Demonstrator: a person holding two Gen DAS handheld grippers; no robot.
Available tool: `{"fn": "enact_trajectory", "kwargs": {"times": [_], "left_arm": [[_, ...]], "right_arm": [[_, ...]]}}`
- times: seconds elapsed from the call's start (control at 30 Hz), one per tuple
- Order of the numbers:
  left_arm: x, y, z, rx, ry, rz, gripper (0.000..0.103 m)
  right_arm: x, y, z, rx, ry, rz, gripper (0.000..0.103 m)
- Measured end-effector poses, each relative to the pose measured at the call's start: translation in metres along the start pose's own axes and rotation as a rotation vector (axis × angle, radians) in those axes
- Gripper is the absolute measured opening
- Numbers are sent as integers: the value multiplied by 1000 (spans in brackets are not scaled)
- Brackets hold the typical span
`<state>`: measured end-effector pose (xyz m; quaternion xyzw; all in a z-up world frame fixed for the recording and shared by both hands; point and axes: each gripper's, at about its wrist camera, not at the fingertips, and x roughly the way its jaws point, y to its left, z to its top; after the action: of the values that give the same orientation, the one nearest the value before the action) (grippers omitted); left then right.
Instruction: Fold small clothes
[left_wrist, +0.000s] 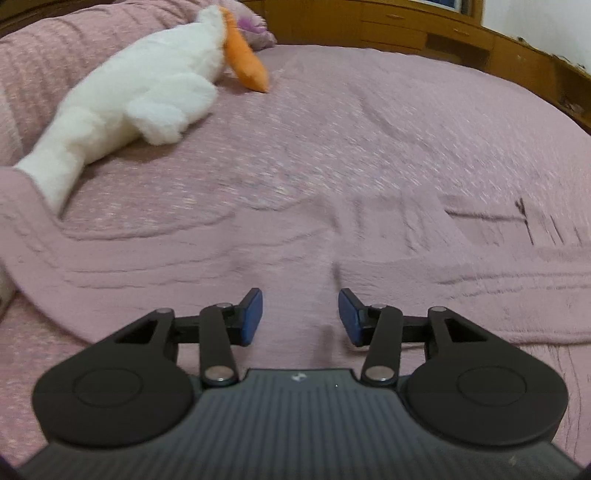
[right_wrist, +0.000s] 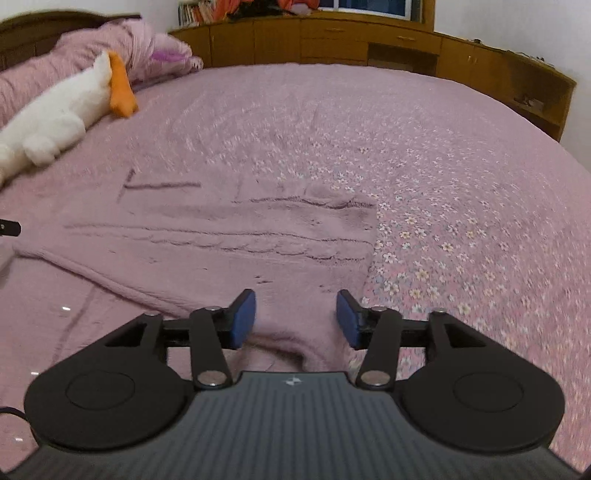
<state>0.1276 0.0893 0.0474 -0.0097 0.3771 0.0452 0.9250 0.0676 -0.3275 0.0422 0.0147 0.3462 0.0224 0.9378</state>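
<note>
Sweater (right_wrist: 221, 236) lies flat on the bed (right_wrist: 461, 184); left gripper (left_wrist: 300, 315) and right gripper (right_wrist: 295, 317) hover released above it — we should pinch matching edges, then lift evenly.

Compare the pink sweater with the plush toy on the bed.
The sweater is pink, nearly the bedspread's colour; the plush toy is white with an orange tip. The sweater lies flat and spread near the grippers; the toy is bulky and rounded, farther off by the pillows. Both rest on the bedspread, and neither is held.
</note>
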Motion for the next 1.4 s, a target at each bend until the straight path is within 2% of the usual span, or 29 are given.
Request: {"fn": "enact_trajectory", "kwargs": {"times": [0.17,0.33,0.53,0.6,0.83,1.07,1.23,1.3,1.33,1.37,1.4], "left_arm": [[-31,37,21,-38,-55,77,47],[-54,86,34,-109,-70,115,47],[-48,138,30,-141,-37,214,47],[-39,157,26,-183,-22,230,47],[-17,199,8,-332,-14,169,48],[-5,209,8,-353,-131,179,48],[9,220,12,-389,-155,171,47],[13,222,14,-395,-150,147,45],[11,222,14,-388,-163,134,35],[10,222,15,-373,-173,118,13],[9,221,16,-362,-172,97,5]], "right_arm": [[-18,12,4,46,-33,34,72],[-41,29,2,86,-66,56,80],[-52,51,-9,72,-64,62,83],[-54,54,-13,78,-60,57,83],[-53,53,-22,132,-27,37,84],[-42,50,-27,178,23,34,84],[-36,50,-31,203,39,33,84],[-34,49,-31,207,40,32,84],[-34,49,-31,211,40,32,84],[-33,48,-30,215,39,33,84],[-32,48,-30,219,39,34,84]]}}
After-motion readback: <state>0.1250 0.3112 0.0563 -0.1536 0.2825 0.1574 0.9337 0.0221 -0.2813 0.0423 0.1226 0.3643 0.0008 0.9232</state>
